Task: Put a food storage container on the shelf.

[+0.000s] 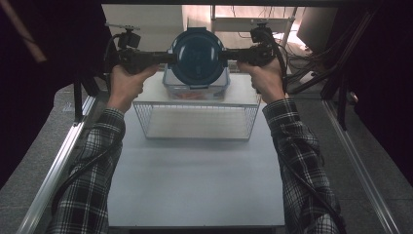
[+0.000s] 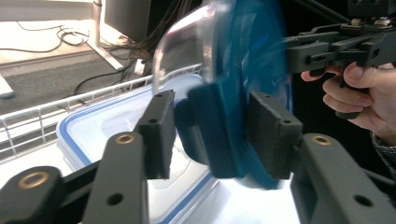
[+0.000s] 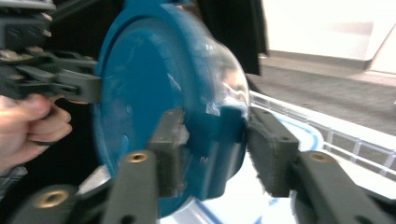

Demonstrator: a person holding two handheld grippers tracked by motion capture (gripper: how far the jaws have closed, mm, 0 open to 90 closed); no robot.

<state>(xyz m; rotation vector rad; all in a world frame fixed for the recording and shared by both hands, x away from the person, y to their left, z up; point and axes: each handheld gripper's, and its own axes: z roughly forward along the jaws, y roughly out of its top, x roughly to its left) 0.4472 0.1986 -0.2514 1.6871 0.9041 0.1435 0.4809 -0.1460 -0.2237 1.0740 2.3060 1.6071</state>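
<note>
A round container [image 1: 198, 56] with a blue lid and a clear bowl hangs in the air on its side, the lid facing the person. My left gripper [image 1: 173, 57] grips its left edge and my right gripper [image 1: 225, 54] grips its right edge. In the left gripper view, my left gripper [image 2: 212, 135] has its pads against a blue latch flap [image 2: 205, 135] and the lid face. In the right gripper view, my right gripper [image 3: 217, 154] clamps the opposite latch flap [image 3: 224, 149] the same way. Each view also shows the other gripper, held in a hand, on the container's far side.
Below the lifted container a clear rectangular box [image 1: 195, 90] with a blue-sealed lid [image 2: 102, 130] stands on the white table [image 1: 195, 180]. A white wire basket [image 1: 195, 119] sits just in front of it. Metal rails run along both table sides, and cables and stands crowd the back.
</note>
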